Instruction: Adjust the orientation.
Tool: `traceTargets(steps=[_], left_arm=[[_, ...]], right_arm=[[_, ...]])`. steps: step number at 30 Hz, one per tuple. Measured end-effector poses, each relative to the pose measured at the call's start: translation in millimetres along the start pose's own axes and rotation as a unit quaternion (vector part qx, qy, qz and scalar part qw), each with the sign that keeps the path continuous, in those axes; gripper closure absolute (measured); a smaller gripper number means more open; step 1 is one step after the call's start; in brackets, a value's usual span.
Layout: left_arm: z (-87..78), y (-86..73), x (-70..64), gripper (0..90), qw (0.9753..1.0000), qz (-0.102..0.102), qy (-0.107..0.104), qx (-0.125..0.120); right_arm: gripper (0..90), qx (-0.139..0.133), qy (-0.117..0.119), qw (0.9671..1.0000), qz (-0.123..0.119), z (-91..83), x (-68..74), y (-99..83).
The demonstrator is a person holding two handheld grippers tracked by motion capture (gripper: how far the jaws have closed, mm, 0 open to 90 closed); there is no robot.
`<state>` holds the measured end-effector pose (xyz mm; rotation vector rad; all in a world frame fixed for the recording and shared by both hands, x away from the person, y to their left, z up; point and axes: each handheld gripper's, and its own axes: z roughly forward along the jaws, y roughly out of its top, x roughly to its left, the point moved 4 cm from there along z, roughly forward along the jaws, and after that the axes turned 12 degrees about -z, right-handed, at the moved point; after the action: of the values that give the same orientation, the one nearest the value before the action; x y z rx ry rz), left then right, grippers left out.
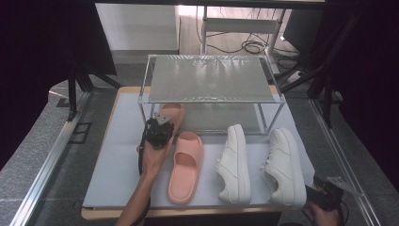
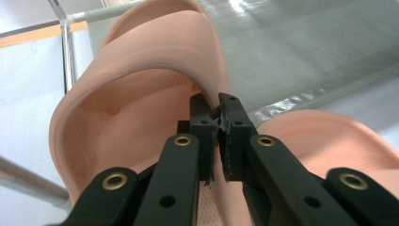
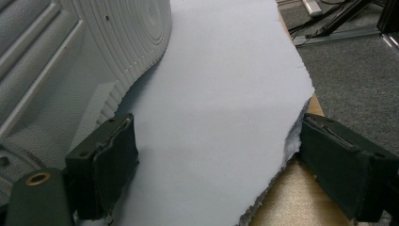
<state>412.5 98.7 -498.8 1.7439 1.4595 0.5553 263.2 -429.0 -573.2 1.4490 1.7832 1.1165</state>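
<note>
No brand, label or writing could be read on anything before me. The largest thing was the worktop (image 1: 117, 155), covered by a pale grey foam mat (image 3: 221, 94) whose ragged edge showed bare wood in my right gripper view. On its far half stood a metal shoe rack (image 1: 209, 77) with two mesh shelves, the upper one bare. In front of the rack, to the right, two white sneakers (image 1: 282, 165) lay toes away from me, side by side but apart. Left of them lay a pink slide sandal (image 1: 186, 167) flat on the mat, toe toward the rack. The other pink slide sandal (image 2: 141, 94) sat at the rack's left front corner, partly under the upper shelf, just beside the rack's upright post (image 2: 68, 52). My left gripper (image 2: 215, 117) had its jaws pressed together on the edge of that sandal's strap. My right gripper (image 3: 216, 169) hung at the near right corner of the worktop, jaws spread wide over the mat's edge, holding nothing, the ribbed sole of the nearer sneaker just beside its left jaw.
</note>
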Motion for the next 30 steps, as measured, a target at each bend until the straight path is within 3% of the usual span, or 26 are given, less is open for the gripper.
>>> traceTargets(steps=[4,6,9,15,21,22,23,28,30], left_arm=[[8.1,-2.4,-3.2,83.9,1.0,0.0,0.004,0.005],[8.5,-2.6,-3.8,76.0,1.0,0.002,0.004,0.008],[3.3,-0.8,-3.9,72.8,0.9998,0.016,0.003,0.005],[-20.7,-3.1,-1.1,65.2,0.9997,0.025,-0.007,0.004],[-55.9,-18.4,15.2,54.3,0.9992,0.004,-0.04,-0.004],[-55.9,-18.4,15.2,53.7,0.9992,0.004,-0.04,-0.004],[-66.3,-23.8,19.8,53.8,0.9991,0.006,-0.041,-0.006],[-84.5,-37.2,27.1,58.1,0.9988,0.007,-0.048,-0.008],[-91.7,-44.6,30.0,61.9,0.9981,-0.003,-0.061,-0.011]], right_arm=[[12.5,0.0,0.0,1.0,-0.001,0.0,-0.1,0.0],[12.6,0.0,0.0,1.0,-0.001,0.0,-0.1,0.0],[12.6,0.0,0.0,1.0,0.0,0.0,0.0,0.0],[12.6,0.0,0.0,1.0,0.0,0.0,0.0,0.0],[12.6,0.0,0.0,1.0,-0.001,0.0,0.0,0.0],[12.6,0.0,0.0,1.0,-0.001,0.0,0.0,0.0],[12.6,0.0,0.0,1.0,-0.001,0.0,0.0,0.0],[12.6,0.0,0.0,1.0,-0.001,0.0,0.0,0.0],[12.5,0.0,0.0,1.0,-0.001,0.0,0.0,0.0]])
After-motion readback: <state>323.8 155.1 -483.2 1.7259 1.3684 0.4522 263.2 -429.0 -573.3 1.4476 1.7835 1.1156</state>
